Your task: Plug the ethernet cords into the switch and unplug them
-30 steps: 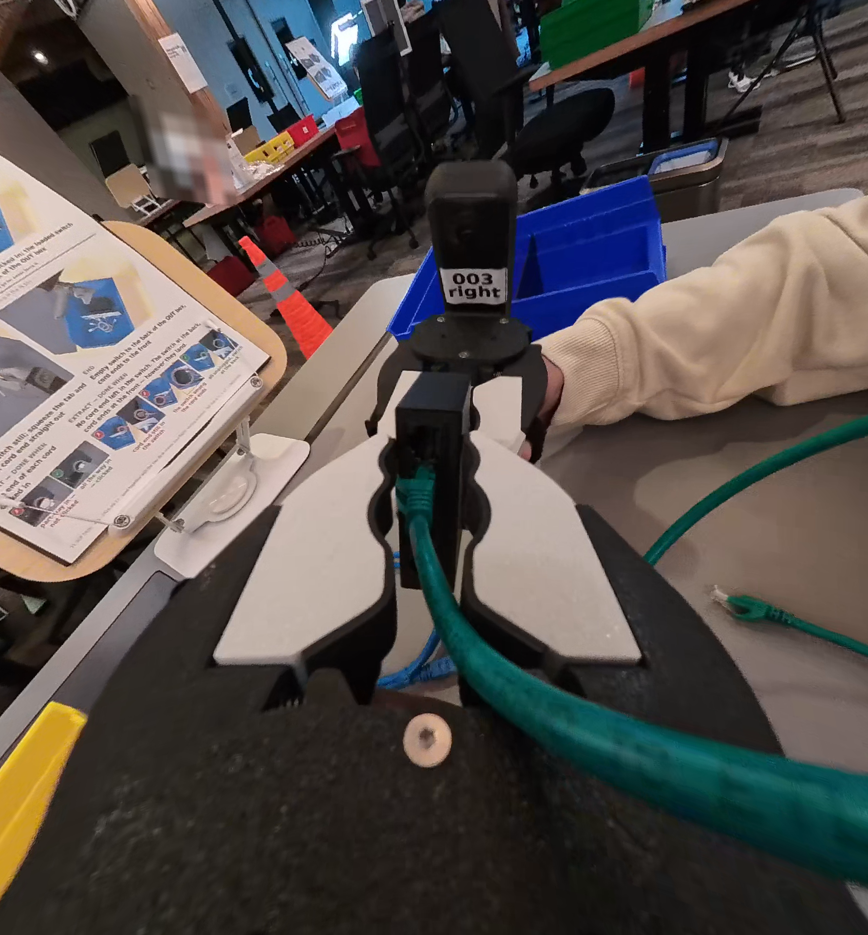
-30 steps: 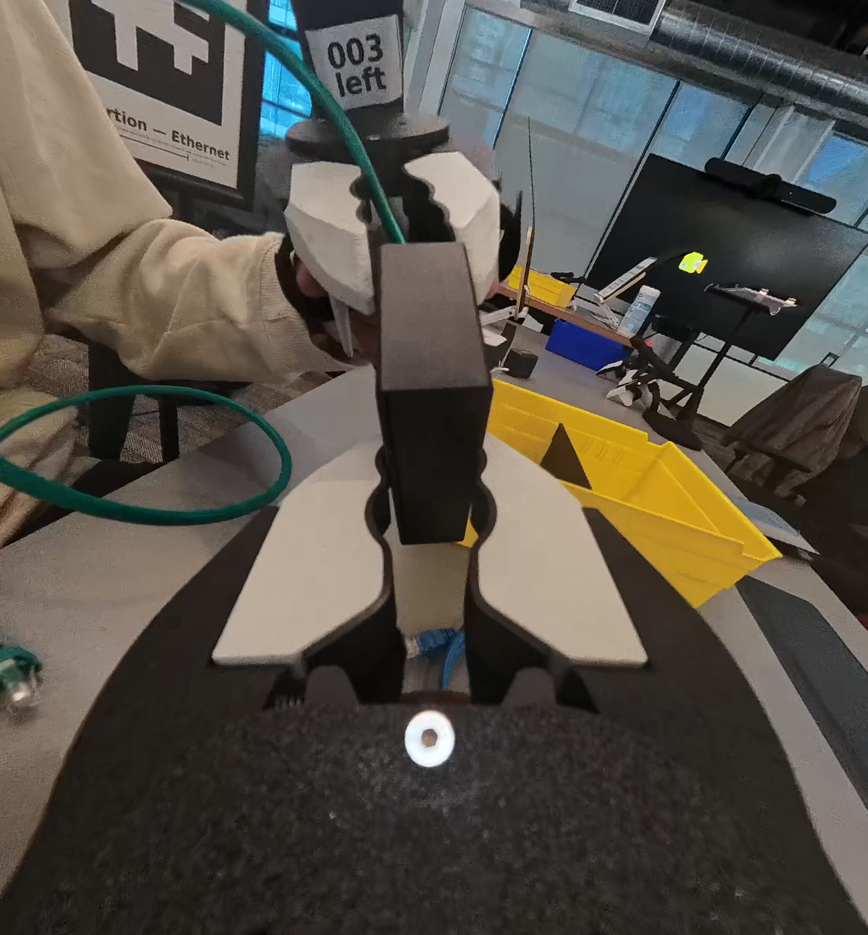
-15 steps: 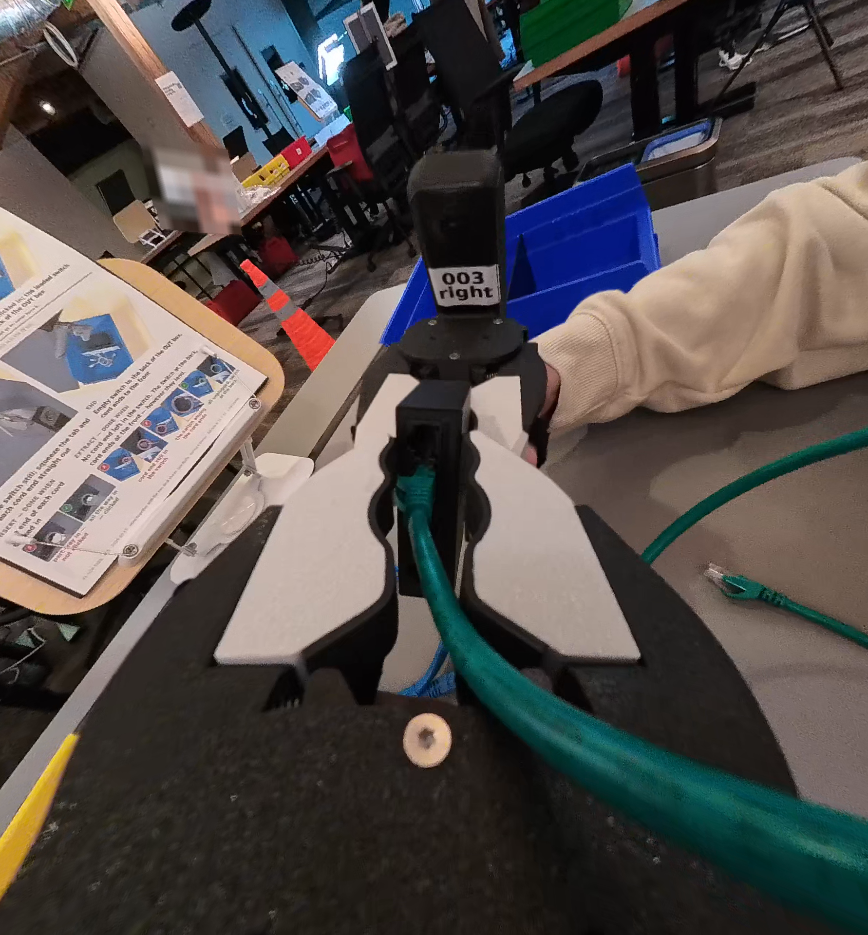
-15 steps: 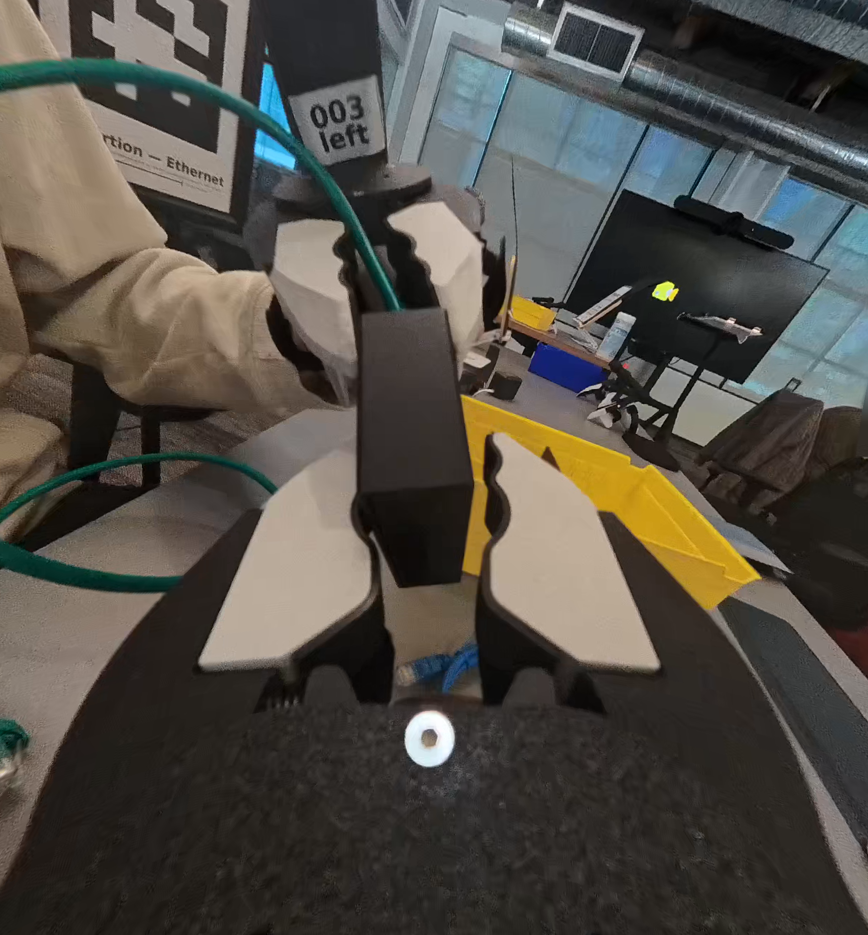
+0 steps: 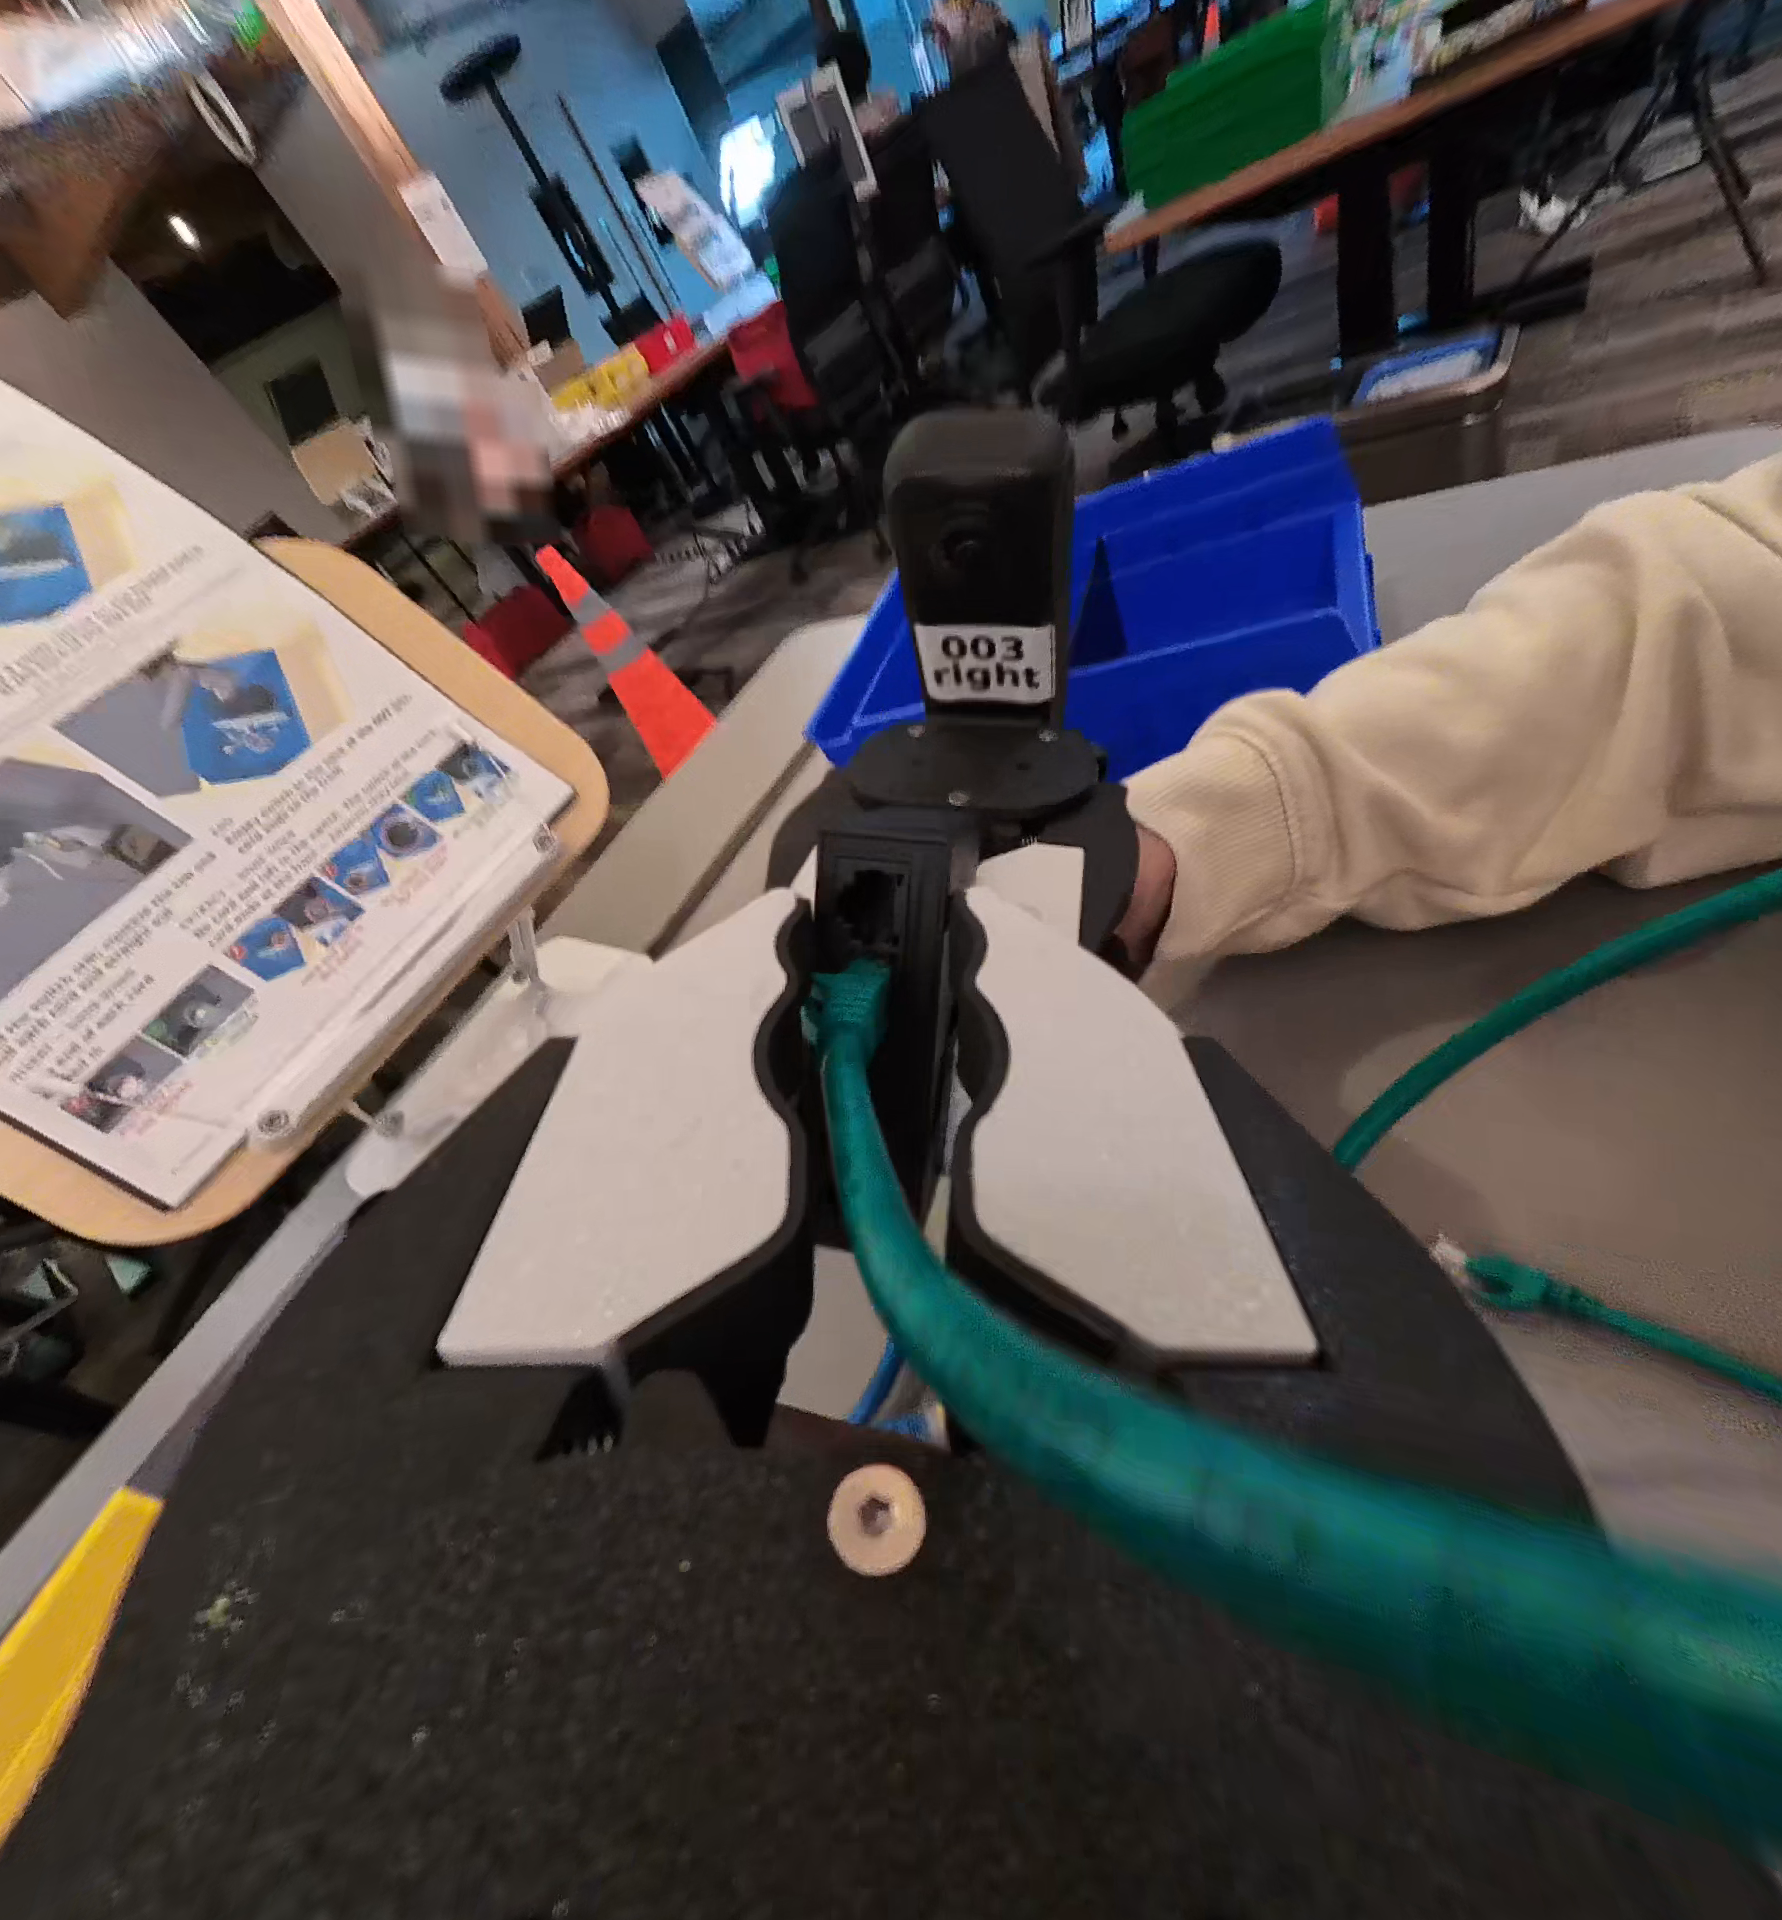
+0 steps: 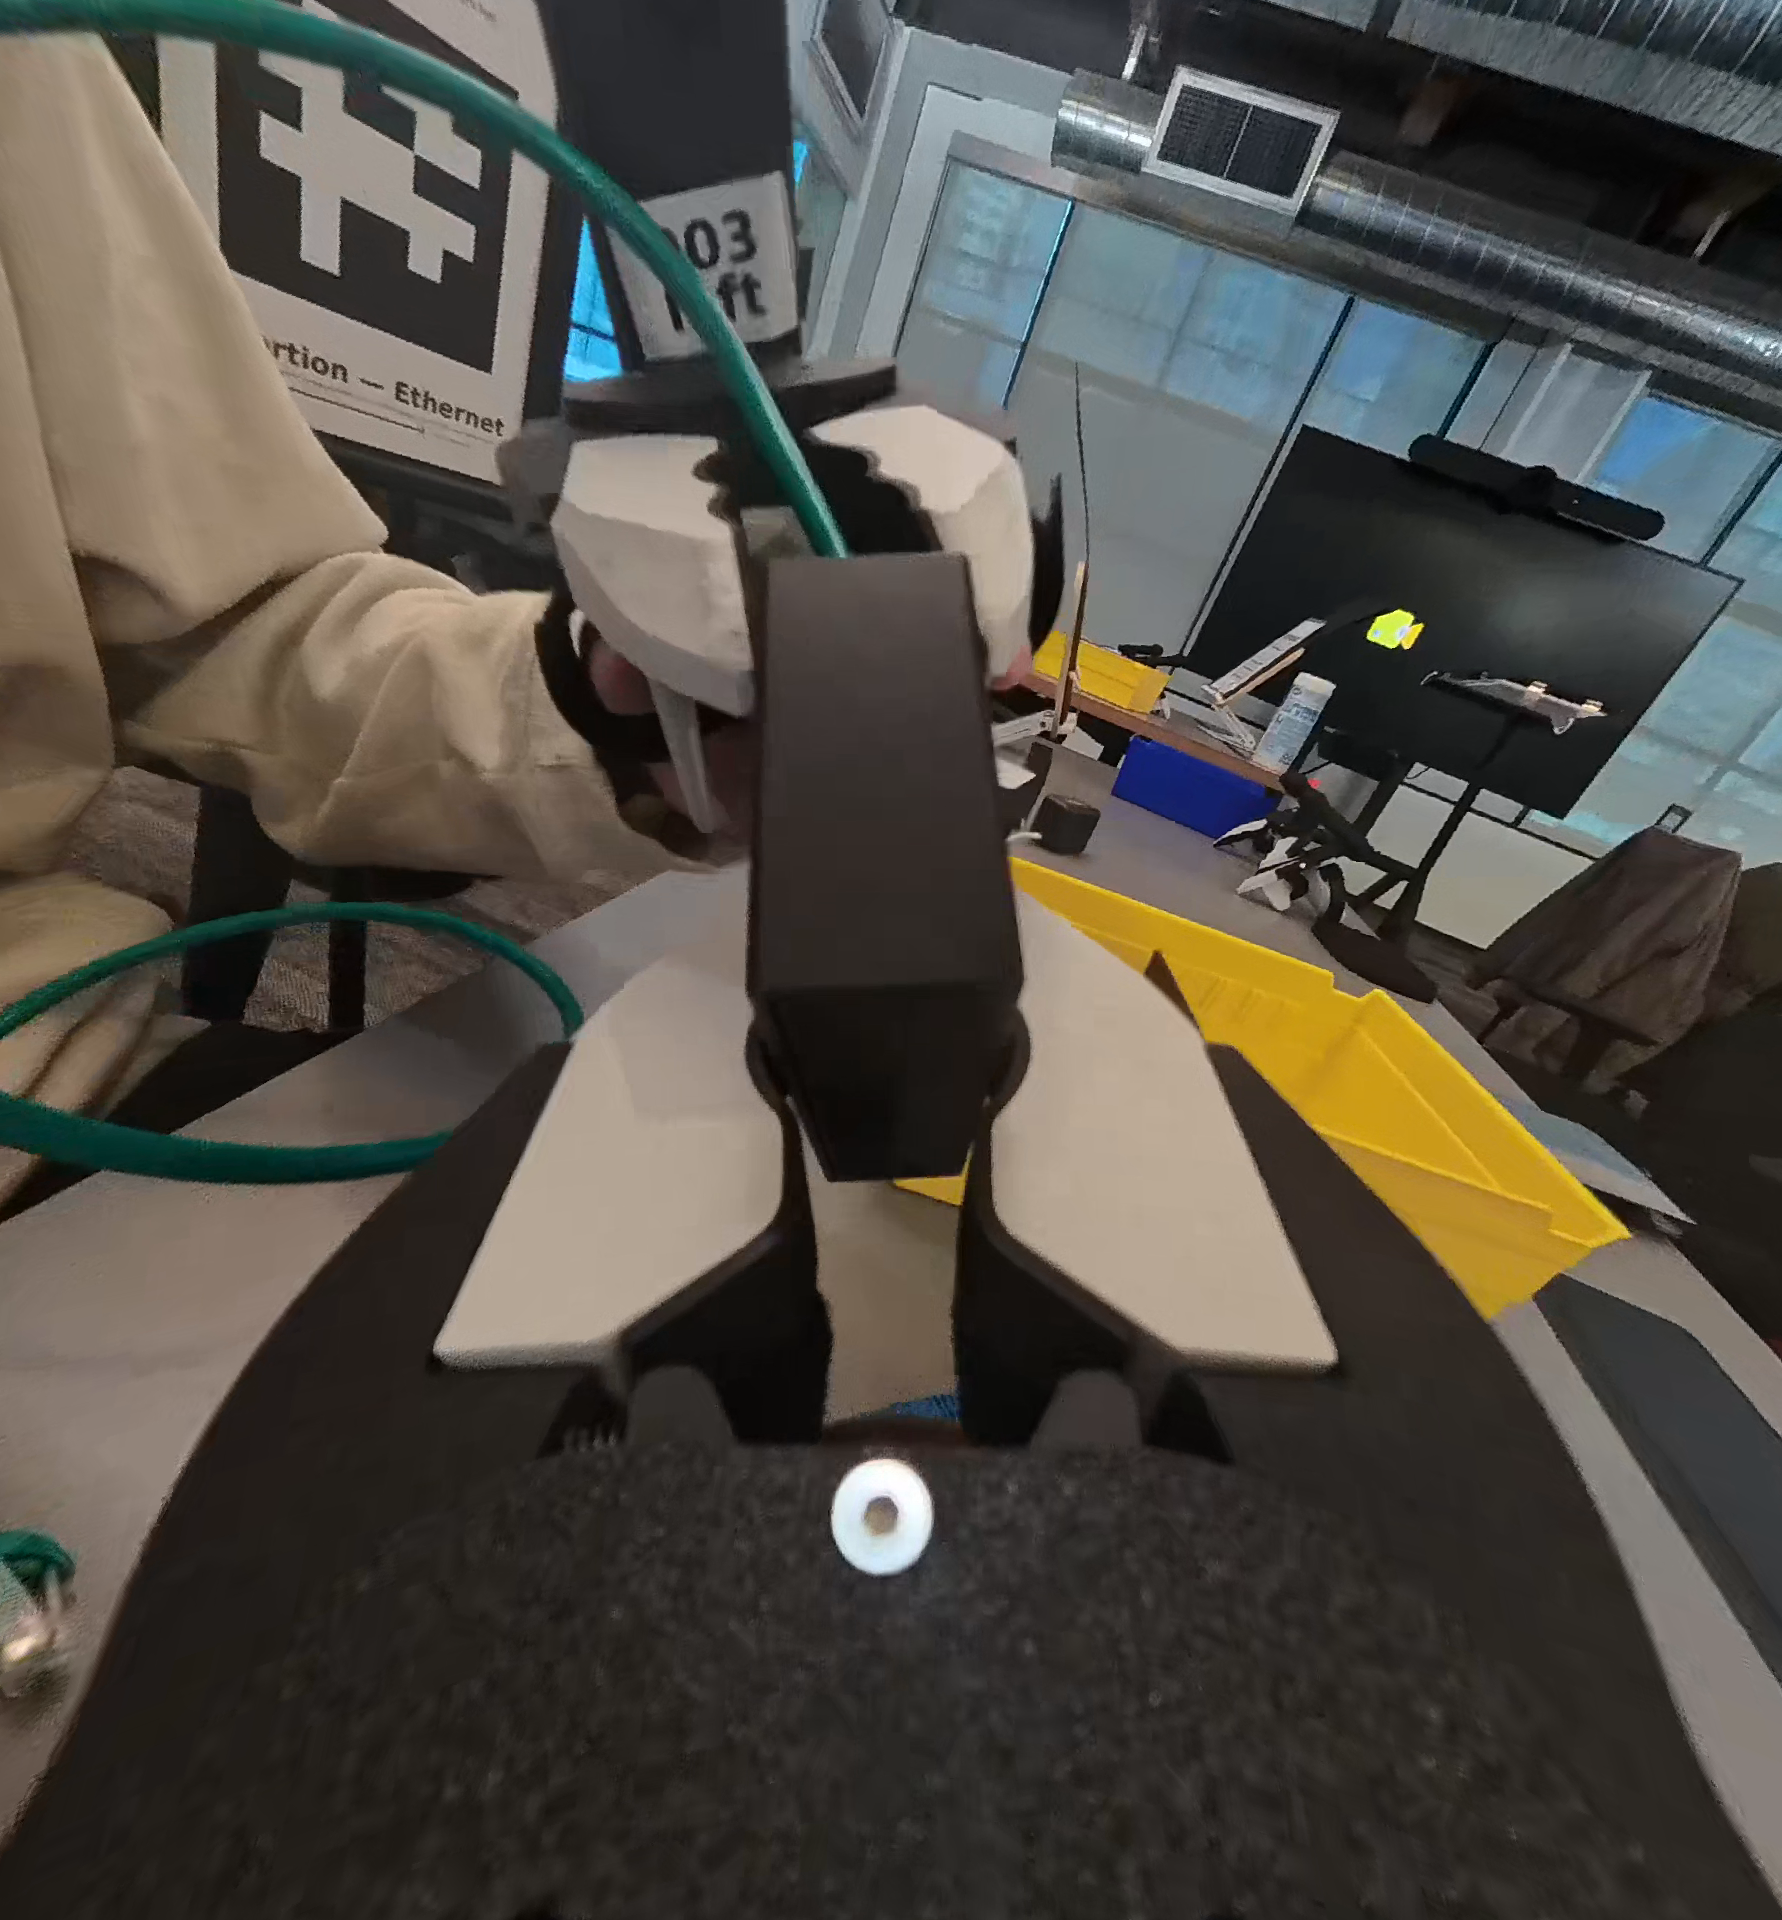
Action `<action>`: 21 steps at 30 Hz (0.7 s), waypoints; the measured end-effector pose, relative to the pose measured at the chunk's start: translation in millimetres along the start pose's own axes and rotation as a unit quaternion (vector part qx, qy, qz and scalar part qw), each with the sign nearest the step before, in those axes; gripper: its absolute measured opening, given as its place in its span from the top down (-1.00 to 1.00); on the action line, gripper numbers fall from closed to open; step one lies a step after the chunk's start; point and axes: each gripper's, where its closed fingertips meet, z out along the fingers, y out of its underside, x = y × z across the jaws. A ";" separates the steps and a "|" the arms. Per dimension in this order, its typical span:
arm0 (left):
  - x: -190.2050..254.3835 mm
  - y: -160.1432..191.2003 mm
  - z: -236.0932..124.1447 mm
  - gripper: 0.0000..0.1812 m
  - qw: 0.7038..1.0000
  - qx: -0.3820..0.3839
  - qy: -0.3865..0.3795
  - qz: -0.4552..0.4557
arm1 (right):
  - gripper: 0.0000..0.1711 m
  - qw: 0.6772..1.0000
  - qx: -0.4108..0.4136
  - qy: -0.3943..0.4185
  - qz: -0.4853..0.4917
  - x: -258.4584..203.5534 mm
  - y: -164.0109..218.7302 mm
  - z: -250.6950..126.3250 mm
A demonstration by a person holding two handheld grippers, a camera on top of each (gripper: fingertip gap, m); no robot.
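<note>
The left gripper (image 5: 882, 1049) points forward, its white fingers (image 5: 648, 1132) drawn in close with only a narrow gap between them. The right gripper (image 6: 887, 1081) faces it head-on from the opposite side, fingers (image 6: 1136, 1143) likewise nearly together. Each gripper shows in the other's view, held by a hand (image 5: 1147, 894) in a cream sleeve (image 5: 1489, 748).

The green cord (image 5: 1230, 1475) blurs and runs off the picture's lower right. A blue cord (image 5: 882, 1387) beneath the switch (image 5: 882, 997) shows only slivers. The yellow bin (image 5: 25, 1704) is cut off.
</note>
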 end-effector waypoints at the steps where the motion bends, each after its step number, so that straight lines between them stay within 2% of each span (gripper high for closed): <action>1: -0.6 2.4 -1.7 0.73 1.000 -0.017 0.009 -0.006 | 0.65 1.000 -0.001 0.006 -0.003 1.2 2.1 0.0; 4: -15.4 9.7 -24.6 0.63 0.997 -0.034 0.025 -0.071 | 0.65 0.998 0.040 0.047 0.009 16.0 -1.2 -11.4; 7: -26.1 53.6 -41.4 0.61 0.983 -0.105 0.048 -0.145 | 0.65 0.994 0.045 0.100 -0.008 25.9 -1.2 -32.2; 10: -12.1 117.8 -35.1 0.60 0.964 -0.243 0.072 -0.082 | 0.65 0.991 0.059 0.122 -0.002 11.9 -2.1 -47.6; 13: 0.1 152.7 -19.7 0.62 0.936 -0.329 0.121 -0.004 | 0.65 0.986 0.090 0.142 0.018 -0.1 -4.2 -61.2; 16: -8.3 157.1 -1.9 0.64 0.922 -0.345 0.175 0.031 | 0.65 0.984 0.098 0.145 0.036 -8.7 -2.8 -73.7; 21: -41.9 156.5 45.6 0.62 0.907 -0.353 0.230 0.004 | 0.65 0.983 0.096 0.141 0.061 -18.8 6.4 -78.9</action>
